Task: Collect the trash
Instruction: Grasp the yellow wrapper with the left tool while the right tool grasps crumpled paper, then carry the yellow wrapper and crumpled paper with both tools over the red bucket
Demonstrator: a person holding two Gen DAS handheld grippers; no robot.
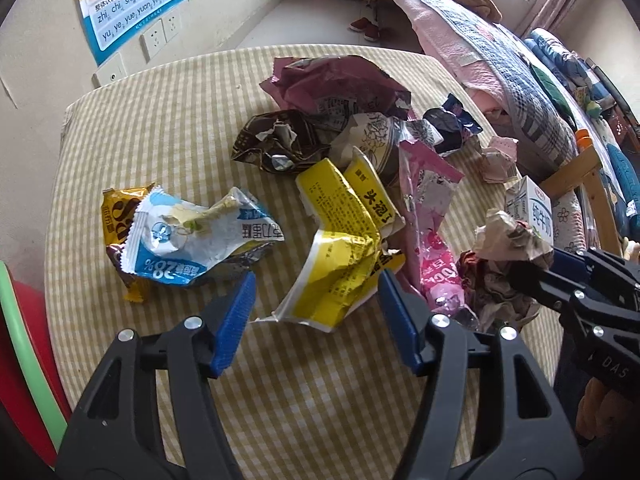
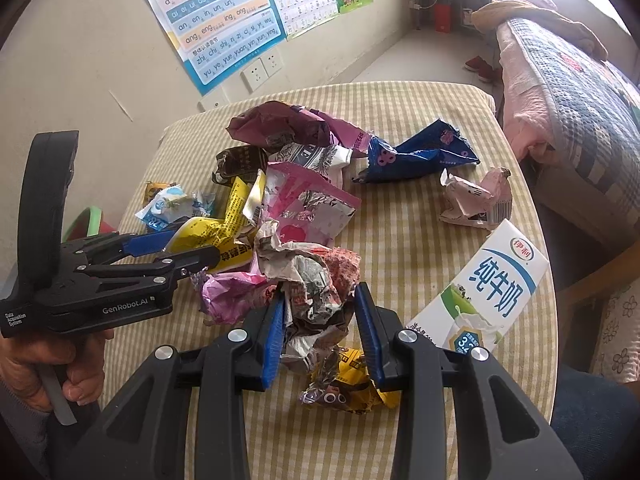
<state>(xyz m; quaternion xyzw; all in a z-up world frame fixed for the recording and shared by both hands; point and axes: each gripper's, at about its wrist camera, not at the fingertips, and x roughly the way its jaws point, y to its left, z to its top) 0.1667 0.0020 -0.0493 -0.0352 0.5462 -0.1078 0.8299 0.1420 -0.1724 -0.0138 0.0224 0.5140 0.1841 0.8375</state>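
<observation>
A: Two grippers over the table (image 1: 132, 128). Right gripper (image 2: 320, 328) is pinched on a paper wad (image 2: 308, 280), lifted just above the pile; blue pads (image 2: 276, 332) are pressed into both sides. Left gripper (image 1: 316, 312) is spread wide, nothing held, yellow box (image 1: 340, 248) reaching in between its pads

B: Step judged as bagging the wad, then the box?

A: Likely. The squeeze should be held firm, since a crumpled wad gives and can slip. A straight lift is advised so the pink wrapper (image 2: 312, 208) underneath is not dragged. For the left, the box should be taken across a flat flap, not the torn edge

B: Other trash?

A: Spread across the table: blue-white wrapper (image 1: 192, 240) at left, dark-blue wrapper (image 2: 416, 156) and milk carton (image 2: 484, 284) at right, all apart from the grippers

B: Unknowns?

A: No bin is seen in either view, so the drop point cannot be told. A red and green object (image 1: 24, 320) is cut off at the table's left edge, not identifiable. The wad's underside is hidden by the pads
</observation>
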